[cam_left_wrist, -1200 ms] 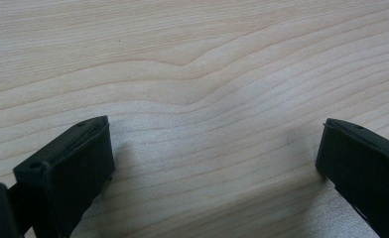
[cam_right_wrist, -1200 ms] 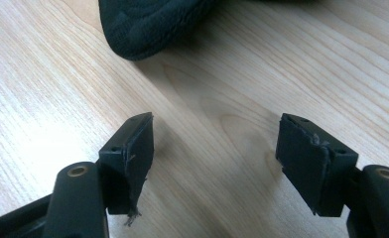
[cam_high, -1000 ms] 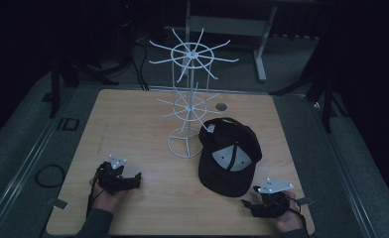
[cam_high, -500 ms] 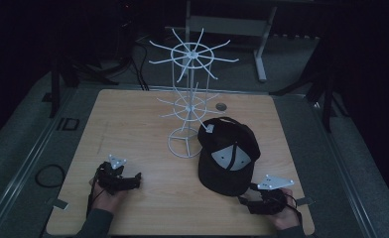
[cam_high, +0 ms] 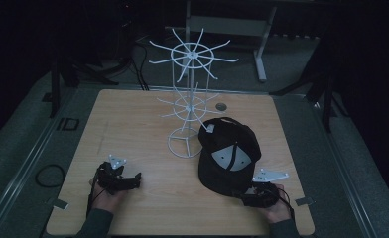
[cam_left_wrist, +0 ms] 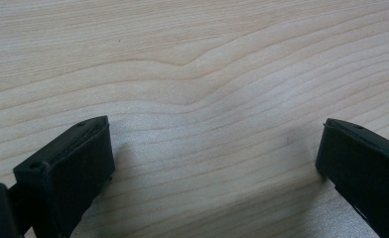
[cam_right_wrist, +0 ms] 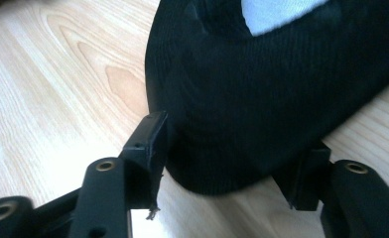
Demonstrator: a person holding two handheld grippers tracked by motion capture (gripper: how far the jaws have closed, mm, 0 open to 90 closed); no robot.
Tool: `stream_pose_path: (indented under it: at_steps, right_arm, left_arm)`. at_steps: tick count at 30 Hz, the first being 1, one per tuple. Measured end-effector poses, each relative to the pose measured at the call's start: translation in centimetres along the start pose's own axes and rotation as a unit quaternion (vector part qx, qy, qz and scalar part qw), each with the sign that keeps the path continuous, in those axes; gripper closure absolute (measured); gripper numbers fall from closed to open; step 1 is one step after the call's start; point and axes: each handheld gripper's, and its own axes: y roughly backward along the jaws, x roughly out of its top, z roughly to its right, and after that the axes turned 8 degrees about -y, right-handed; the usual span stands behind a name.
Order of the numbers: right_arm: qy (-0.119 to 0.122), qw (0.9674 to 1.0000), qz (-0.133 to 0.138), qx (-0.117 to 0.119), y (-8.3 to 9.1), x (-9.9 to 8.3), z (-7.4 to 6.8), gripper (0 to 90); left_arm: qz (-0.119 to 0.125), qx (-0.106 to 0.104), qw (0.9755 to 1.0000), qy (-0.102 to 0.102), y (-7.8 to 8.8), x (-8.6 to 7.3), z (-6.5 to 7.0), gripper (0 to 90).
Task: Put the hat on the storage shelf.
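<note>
Since the earlier frames, the right gripper has nudged in toward the black cap, and its jaws have just been closing with the cap's brim between them.

The cap lies on the right half of the wooden table, crown-opening up so its pale inner lining shows, the brim pointing at the person's right hand. Its far edge sits just beside the ring base of the white wire rack, a stand with 2 tiers of radiating hooks that rises near the table's middle.

In the right gripper view the rounded brim edge sits between the 2 black jaws, which have narrowed around it; whether the pads already press on the fabric I cannot tell, since a thin gap seems to remain at the left jaw.

The step in hand looks like taking hold of the cap by its brim. The next move likely calls for finishing the squeeze until the brim is pinched firmly, then lifting it toward a rack hook.

Meanwhile the left gripper rests on bare wood at the near left, well apart from the cap, jaws spread wide with nothing between them.
</note>
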Motion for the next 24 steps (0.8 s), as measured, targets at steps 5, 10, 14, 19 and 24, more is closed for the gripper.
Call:
stream_pose_path:
  at_steps: [5, 10, 14, 19, 24]
  right_arm:
    - [-0.006, 0.9999, -0.005, 0.014, -0.9, 0.3, 0.0, 50.3]
    - [-0.013, 0.9995, -0.002, 0.03, -1.4, 0.6, -0.2, 56.2]
    - [-0.02, 0.999, 0.003, 0.04, -1.6, 0.8, -0.2, 60.7]
    - [-0.027, 0.9983, 0.014, 0.049, -1.4, 1.0, -0.1, 67.8]
    - [-0.037, 0.9974, 0.024, 0.058, -1.2, 1.2, 0.0, 71.1]
  left_arm:
    - [0.0, 0.0, 1.0, 0.0, 0.0, 0.0, 0.0, 1.5]
    - [0.0, 0.0, 1.0, 0.0, 0.0, 0.0, 0.0, 1.5]
    - [0.0, 0.0, 1.0, 0.0, 0.0, 0.0, 0.0, 1.5]
    - [0.0, 0.0, 1.0, 0.0, 0.0, 0.0, 0.0, 1.5]
    - [0.0, 0.0, 1.0, 0.0, 0.0, 0.0, 0.0, 1.5]
